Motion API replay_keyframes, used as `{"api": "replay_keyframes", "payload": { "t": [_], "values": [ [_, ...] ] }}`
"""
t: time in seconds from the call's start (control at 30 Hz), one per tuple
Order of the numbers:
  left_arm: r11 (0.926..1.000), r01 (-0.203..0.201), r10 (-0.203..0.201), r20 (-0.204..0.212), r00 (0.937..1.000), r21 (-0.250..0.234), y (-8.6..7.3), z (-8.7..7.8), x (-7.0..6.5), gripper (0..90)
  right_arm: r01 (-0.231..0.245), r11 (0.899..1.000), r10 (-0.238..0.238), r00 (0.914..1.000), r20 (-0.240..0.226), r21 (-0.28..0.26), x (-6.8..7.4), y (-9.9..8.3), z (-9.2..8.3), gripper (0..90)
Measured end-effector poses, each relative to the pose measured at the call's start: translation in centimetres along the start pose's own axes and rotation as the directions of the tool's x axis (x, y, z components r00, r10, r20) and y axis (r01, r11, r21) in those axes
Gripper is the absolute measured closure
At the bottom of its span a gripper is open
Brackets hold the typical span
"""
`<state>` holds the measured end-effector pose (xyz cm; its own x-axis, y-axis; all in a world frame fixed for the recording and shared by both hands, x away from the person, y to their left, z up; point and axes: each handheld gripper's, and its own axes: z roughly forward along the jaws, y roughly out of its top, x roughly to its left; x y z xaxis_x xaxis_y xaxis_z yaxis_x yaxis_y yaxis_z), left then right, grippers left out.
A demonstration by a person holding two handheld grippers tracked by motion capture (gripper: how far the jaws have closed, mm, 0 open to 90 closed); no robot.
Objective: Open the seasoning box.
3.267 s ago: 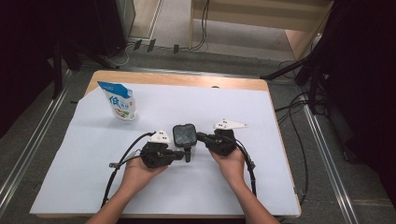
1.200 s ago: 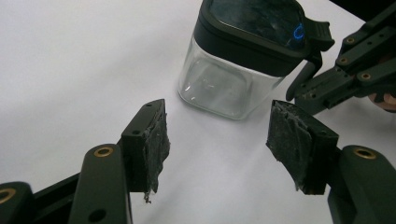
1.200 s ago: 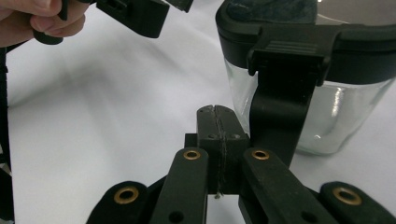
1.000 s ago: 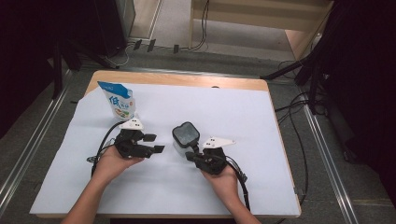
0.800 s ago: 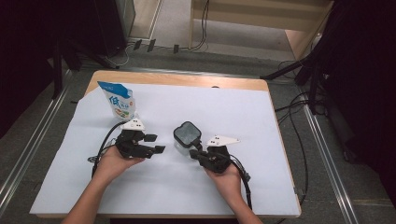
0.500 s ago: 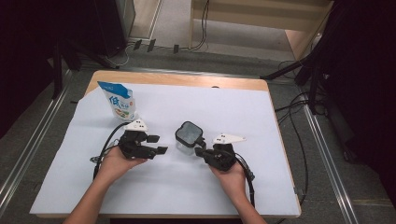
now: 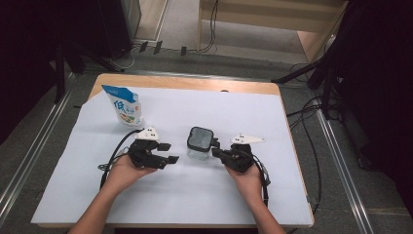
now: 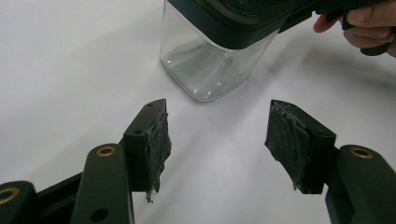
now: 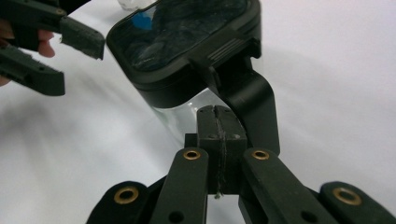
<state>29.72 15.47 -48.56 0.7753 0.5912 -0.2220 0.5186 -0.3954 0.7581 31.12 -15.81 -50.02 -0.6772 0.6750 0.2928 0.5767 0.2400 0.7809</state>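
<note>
In the high view, a clear jar (image 7: 199, 145) with a dark lid is seen near the middle of the white-covered table (image 7: 292, 195), between the two hands. The right gripper (image 7: 218, 152) is laid against the jar's right side, its fingers pressed together. The left gripper (image 7: 168, 152) is held apart from the jar on its left, fingers spread and nothing between them. A blue and white pouch (image 7: 124, 106) is stood at the far left of the table, untouched. Compared with the pictures of a few seconds ago, when both grippers met at the jar, the left one has been drawn away to the left, and over the last second the jar and right gripper have been shifted a little to the right. In the left gripper view, the spread fingers (image 8: 156, 140) are pointed at the jar (image 8: 210, 70), which is seen beyond them with its clear body resting on the white surface, well short of contact. In the right gripper view, the fingers (image 9: 219, 140) are shut flat on each other just below the jar (image 9: 187, 51), and a dark arm running from the lid's latch is seen beside them; whether that arm is caught cannot be told. It is judged that the jar has been handed to the right side alone and the left gripper freed, perhaps for the pouch.
</note>
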Motion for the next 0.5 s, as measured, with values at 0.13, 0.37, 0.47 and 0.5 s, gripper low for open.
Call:
{"api": "replay_keyframes", "payload": {
  "t": [0.13,0.37,0.47,0.5],
  "values": [
    [1.0000,-0.003,0.003,0.000,1.0000,-0.003,0.0,0.1,-0.2,39.6,0.009,1.000,-0.009,0.9999,0.009,0.013,-0.3,0.3,0.0,90.0],
    [0.9993,-0.028,0.027,-0.045,0.9986,-0.025,-0.4,-0.2,-0.7,40.5,0.003,1.000,-0.004,0.9997,0.024,0.010,-1.6,1.2,0.3,90.0],
    [0.9991,0.008,-0.010,-0.032,0.9994,-0.043,-0.4,-0.4,-0.5,40.0,0.047,0.999,-0.048,0.9987,0.020,0.019,-1.9,1.7,0.2,90.0],
    [0.9991,0.018,-0.019,-0.037,0.9991,-0.039,-0.5,-0.4,-0.4,39.7,0.056,0.998,-0.057,0.9983,0.013,0.020,-2.1,1.7,0.1,90.0]
  ]
}}
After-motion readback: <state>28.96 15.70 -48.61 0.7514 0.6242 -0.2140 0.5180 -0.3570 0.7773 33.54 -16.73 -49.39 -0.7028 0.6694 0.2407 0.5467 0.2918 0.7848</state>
